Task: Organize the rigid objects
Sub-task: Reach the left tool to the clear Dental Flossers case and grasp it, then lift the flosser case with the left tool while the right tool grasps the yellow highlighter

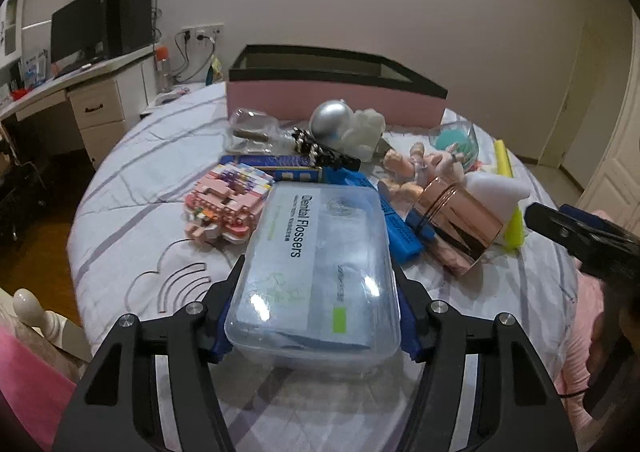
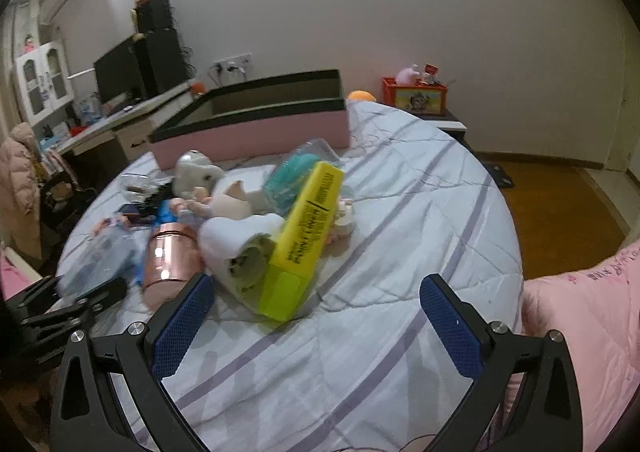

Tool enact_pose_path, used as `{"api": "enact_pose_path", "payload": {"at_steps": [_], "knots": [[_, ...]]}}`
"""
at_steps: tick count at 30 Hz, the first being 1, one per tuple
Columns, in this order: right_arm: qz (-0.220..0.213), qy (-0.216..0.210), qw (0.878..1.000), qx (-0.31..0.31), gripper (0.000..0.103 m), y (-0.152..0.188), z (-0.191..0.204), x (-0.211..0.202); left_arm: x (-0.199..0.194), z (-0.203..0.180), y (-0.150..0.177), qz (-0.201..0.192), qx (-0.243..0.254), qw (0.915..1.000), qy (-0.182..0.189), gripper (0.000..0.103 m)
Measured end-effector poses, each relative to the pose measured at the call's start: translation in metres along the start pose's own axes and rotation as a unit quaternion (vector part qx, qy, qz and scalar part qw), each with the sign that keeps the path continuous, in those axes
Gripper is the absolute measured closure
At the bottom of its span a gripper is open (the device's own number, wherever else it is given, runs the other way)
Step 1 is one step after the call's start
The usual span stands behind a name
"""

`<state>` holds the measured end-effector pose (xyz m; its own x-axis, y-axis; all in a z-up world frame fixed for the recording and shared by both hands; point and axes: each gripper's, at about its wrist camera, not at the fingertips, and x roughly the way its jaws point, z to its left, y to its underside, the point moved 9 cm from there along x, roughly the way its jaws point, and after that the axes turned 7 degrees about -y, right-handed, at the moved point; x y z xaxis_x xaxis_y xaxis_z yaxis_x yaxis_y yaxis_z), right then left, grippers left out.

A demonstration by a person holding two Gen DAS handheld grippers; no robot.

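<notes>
A clear plastic box labelled Dental Flossers [image 1: 312, 228] lies on the striped bedsheet [image 1: 132, 187], and my left gripper [image 1: 319, 264] is shut on it, blue pads against its two long sides. Behind it are a pink block toy [image 1: 224, 203], a blue case [image 1: 400, 232], a rose-gold tin [image 1: 460, 223] on its side, and a pink storage bin with a black rim [image 1: 336, 99]. My right gripper [image 2: 318, 284] stands open over bare sheet, nothing between its fingers. Just beyond it lie a yellow highlighter-shaped box [image 2: 308, 236] and a white tooth-shaped object [image 2: 236, 240].
A silver ball [image 1: 330, 119], a small doll [image 1: 420, 167], a clear bag with teal items [image 2: 288, 171] and other clutter lie in front of the bin. A desk with a monitor [image 1: 80, 31] stands left. A pink quilt [image 2: 592, 316] lies right, an orange crate [image 2: 420, 95] behind.
</notes>
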<state>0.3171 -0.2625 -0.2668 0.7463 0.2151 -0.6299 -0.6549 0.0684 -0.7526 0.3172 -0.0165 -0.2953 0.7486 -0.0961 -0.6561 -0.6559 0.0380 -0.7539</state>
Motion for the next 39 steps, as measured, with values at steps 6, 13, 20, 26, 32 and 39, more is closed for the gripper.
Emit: {"api": "enact_pose_path", "payload": {"at_steps": [6, 13, 20, 26, 32, 39], "knots": [[0.03, -0.005, 0.999, 0.016, 0.007, -0.001, -0.008, 0.018, -0.001, 0.004, 0.001, 0.001, 0.0, 0.9999, -0.012, 0.04], [0.055, -0.045, 0.997, 0.015, 0.047, -0.003, -0.002, 0.035, 0.005, 0.0, 0.001, 0.006, 0.006, 0.9999, -0.014, 0.04], [0.062, -0.031, 0.997, 0.019, 0.077, 0.0, -0.016, 0.032, 0.012, 0.0, 0.001, 0.013, 0.005, 0.9998, -0.012, 0.039], [0.057, -0.035, 0.998, 0.006, 0.078, -0.001, -0.015, 0.034, 0.011, 0.0, -0.001, 0.01, 0.008, 0.9999, -0.006, 0.04], [0.038, -0.046, 0.998, 0.004, 0.081, -0.01, -0.015, 0.018, -0.004, 0.002, -0.007, -0.007, 0.004, 1.0, -0.001, 0.041], [0.02, -0.056, 0.998, -0.007, 0.085, -0.027, -0.009, 0.006, -0.026, 0.0, -0.031, -0.038, 0.002, 0.9992, 0.014, 0.04]]}}
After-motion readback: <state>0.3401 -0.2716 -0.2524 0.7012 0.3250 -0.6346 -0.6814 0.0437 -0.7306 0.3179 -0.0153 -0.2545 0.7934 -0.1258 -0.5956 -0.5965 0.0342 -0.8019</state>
